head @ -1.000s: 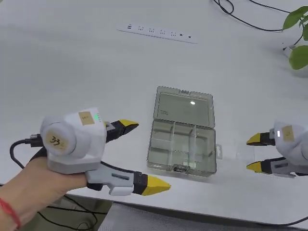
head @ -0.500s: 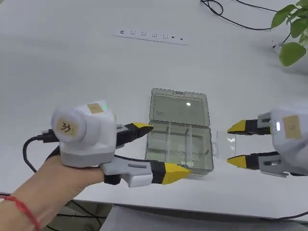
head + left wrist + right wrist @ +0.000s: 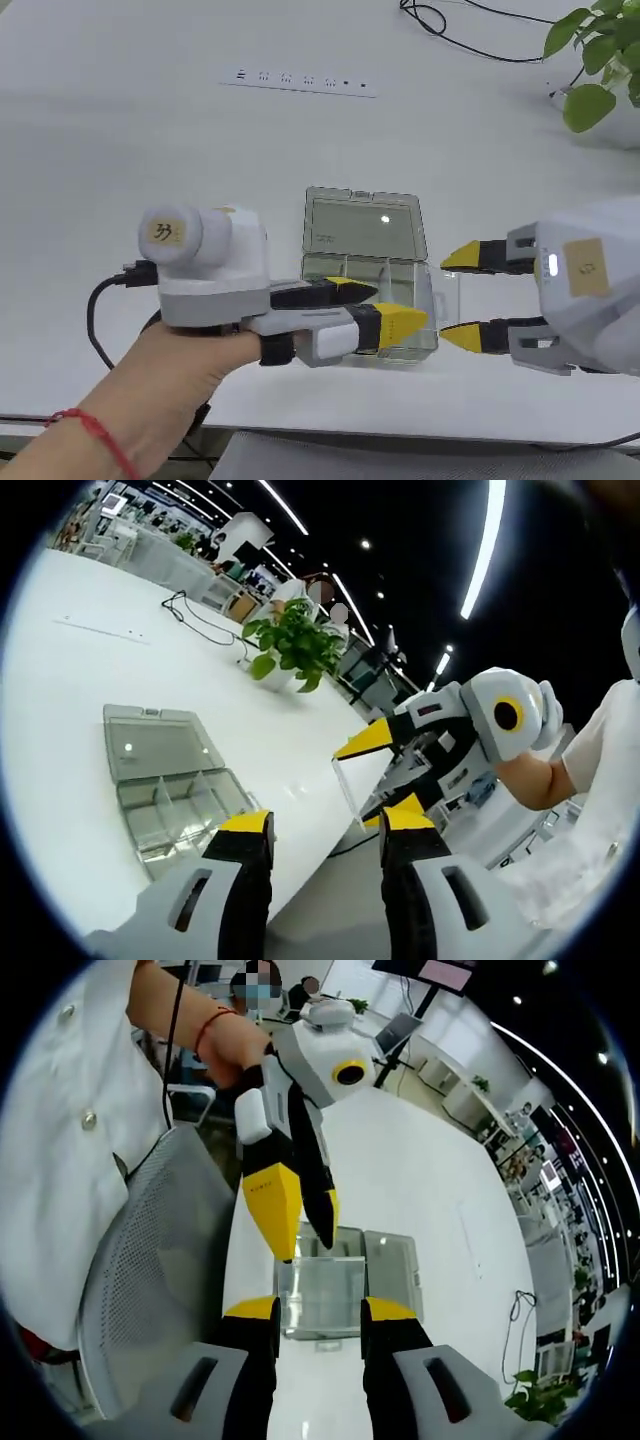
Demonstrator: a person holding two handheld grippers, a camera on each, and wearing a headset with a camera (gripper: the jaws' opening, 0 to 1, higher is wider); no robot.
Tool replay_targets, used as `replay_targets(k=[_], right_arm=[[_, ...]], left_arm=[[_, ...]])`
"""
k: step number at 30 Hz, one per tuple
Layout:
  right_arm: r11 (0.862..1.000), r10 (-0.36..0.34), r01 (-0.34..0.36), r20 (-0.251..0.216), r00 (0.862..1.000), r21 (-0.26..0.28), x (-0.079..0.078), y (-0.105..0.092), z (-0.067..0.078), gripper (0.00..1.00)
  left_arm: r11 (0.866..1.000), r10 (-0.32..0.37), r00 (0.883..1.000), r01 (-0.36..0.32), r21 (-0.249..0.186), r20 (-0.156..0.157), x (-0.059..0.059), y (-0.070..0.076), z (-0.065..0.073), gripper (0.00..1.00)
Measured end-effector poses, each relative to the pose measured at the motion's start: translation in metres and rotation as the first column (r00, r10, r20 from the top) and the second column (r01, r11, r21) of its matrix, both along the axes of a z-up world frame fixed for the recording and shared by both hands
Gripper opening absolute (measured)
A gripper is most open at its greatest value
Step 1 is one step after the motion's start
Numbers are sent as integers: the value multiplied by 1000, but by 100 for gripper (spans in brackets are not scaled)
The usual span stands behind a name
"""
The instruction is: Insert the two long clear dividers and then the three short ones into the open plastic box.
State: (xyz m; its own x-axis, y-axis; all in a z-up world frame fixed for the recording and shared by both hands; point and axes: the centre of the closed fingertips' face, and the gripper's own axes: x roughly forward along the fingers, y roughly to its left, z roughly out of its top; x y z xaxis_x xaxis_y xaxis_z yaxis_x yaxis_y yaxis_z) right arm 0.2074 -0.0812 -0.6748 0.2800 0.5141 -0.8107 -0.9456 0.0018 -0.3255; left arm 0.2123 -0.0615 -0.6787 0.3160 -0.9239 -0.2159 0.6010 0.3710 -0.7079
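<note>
Your left claw [image 3: 385,307] points toward 3 o'clock, its two yellow-tipped jaws apart with nothing between them. In the head view their tips cross the near edge of the open plastic box [image 3: 365,225]. Your left hand [image 3: 190,370] grips the claw's body from beneath, the forearm coming in from 7 o'clock, a red cord [image 3: 95,435] round the wrist. Your right claw [image 3: 450,298] faces it from the 3 o'clock side and points toward 9. Its jaws are wide apart, one toward 12 and one toward 6, just beside the box's right wall. In the left gripper view a clear divider [image 3: 348,785] shows at those tips; whether the jaws touch it cannot be told. The box sits mid-tabletop [image 3: 150,150], lid laid back toward 12 o'clock, clear walls already splitting its tray into compartments. A power strip [image 3: 295,80] lies well beyond at 11 o'clock — a potted plant [image 3: 590,60] at 1.
</note>
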Motion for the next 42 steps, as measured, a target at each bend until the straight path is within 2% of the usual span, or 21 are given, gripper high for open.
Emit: replay_targets(k=[2,9,20,26,29,35,36,37,39,41,42], right_arm=[[1000,5,-5,6,1000,2,-1,3,2,32],[1000,25,-25,16,1000,-1,-4,11,3,32],[999,42,-41,25,999,-20,-7,13,3,33],[998,49,-48,30,998,-28,-8,12,3,33],[998,54,-53,34,998,-29,-8,12,2,33],[999,48,-47,32,998,-16,-5,14,3,33],[999,46,-46,30,998,-13,-4,14,4,33],[999,42,-42,25,999,-4,-3,14,6,32],[999,31,-32,13,999,22,-1,15,10,33],[998,16,-15,-14,1000,57,1,15,15,33],[997,10,-8,-27,1000,72,2,15,17,33]], left_arm=[[1000,-10,1000,9,-27,-20,-4,-4,4,31],[998,-16,999,14,-66,-40,-6,-9,7,11],[997,-29,999,26,-71,-40,-11,-10,7,1],[997,-30,999,27,-78,-36,-12,-12,8,0],[997,-26,999,22,-79,-42,-12,-12,8,0],[994,3,997,-10,-105,-73,-8,-8,7,0],[995,2,997,-10,-99,-79,-9,-7,6,0],[996,-1,998,-5,-93,-56,-8,-6,6,0],[996,0,998,-5,-90,-60,-8,-4,6,0],[997,-6,999,3,-78,-40,-9,-3,5,0],[998,-15,1000,15,-56,-6,-9,-1,4,0]])
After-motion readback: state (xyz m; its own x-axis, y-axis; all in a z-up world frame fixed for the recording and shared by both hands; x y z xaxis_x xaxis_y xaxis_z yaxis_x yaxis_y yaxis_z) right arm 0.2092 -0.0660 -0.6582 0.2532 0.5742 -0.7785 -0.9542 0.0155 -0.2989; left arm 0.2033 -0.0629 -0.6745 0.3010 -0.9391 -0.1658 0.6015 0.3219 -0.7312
